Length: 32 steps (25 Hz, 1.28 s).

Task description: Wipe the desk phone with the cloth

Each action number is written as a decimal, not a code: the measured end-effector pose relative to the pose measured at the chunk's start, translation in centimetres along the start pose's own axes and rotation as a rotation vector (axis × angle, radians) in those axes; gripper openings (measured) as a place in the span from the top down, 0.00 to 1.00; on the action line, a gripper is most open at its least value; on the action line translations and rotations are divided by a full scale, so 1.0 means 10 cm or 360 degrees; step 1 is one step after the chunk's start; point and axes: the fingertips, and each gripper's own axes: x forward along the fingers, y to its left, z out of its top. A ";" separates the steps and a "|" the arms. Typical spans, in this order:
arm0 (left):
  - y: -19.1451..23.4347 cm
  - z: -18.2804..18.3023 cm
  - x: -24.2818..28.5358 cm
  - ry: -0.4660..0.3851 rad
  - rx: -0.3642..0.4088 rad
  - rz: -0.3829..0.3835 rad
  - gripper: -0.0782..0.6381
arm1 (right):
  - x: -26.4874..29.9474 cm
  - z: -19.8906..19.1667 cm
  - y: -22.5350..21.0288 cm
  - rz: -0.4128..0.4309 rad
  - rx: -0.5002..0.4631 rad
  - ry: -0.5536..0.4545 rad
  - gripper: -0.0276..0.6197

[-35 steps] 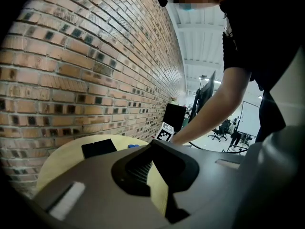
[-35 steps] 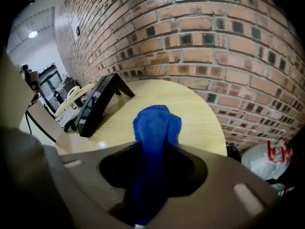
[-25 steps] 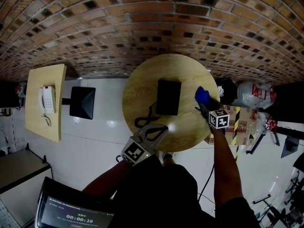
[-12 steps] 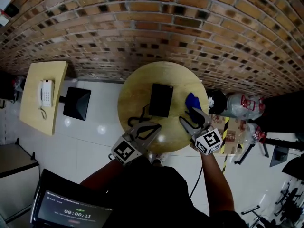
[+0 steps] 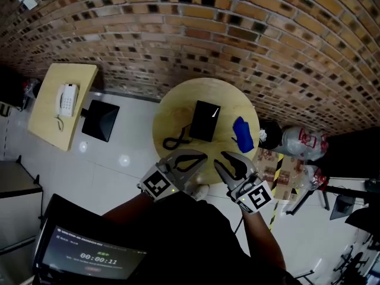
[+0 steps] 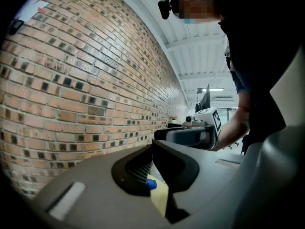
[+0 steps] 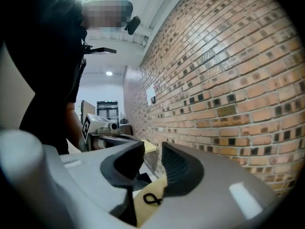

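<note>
Well off to the left of the left gripper (image 5: 203,157), a pale rectangular table (image 5: 48,132) carries one white phone (image 5: 66,100), and a flat black square thing (image 5: 100,120) sits on the floor beside it. There are two tables and two phones in all. The second table is a round wooden table (image 5: 172,114) with a light grain, and both grippers point at its near edge.

The left gripper's grey, bowed jaws meet at the tips and have nothing between them. A looped black cord (image 5: 176,141) lies just ahead of them. The black desk phone (image 5: 205,120), a flat rectangle, rests on the round top ahead of both grippers, in line with the gap between them.

The right gripper (image 5: 221,157) has just been closing. Its ribbed pads now stand a narrow way apart, with only the tabletop showing between them. One crumpled blue cloth (image 5: 241,133) lies ahead of it and slightly to its right, near the phone but not touching it. Farther right a clear plastic bag or jug (image 5: 300,141) lies on the floor, and what it holds cannot be made out.
</note>
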 end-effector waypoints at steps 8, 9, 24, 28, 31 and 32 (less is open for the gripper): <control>-0.12 0.25 -0.05 -0.0066 0.0114 -0.0032 0.89 | -0.05 0.12 0.23 -0.0016 0.0037 -0.0013 0.95; -0.14 0.27 -0.06 -0.0070 0.0120 -0.0035 0.89 | -0.05 0.13 0.25 -0.0023 0.0027 -0.0002 0.96; -0.13 0.26 -0.19 -0.0042 0.0094 -0.0054 0.89 | 0.03 0.21 0.38 -0.0061 0.0008 0.0036 0.96; -0.13 0.25 -0.19 -0.0034 0.0083 -0.0055 0.89 | 0.04 0.20 0.39 -0.0068 0.0018 0.0035 0.96; -0.14 0.24 -0.16 -0.0028 0.0088 -0.0066 0.89 | 0.04 0.19 0.38 -0.0066 0.0022 0.0029 0.96; -0.14 0.24 -0.15 -0.0027 0.0094 -0.0071 0.89 | 0.03 0.18 0.38 -0.0062 0.0014 0.0029 0.96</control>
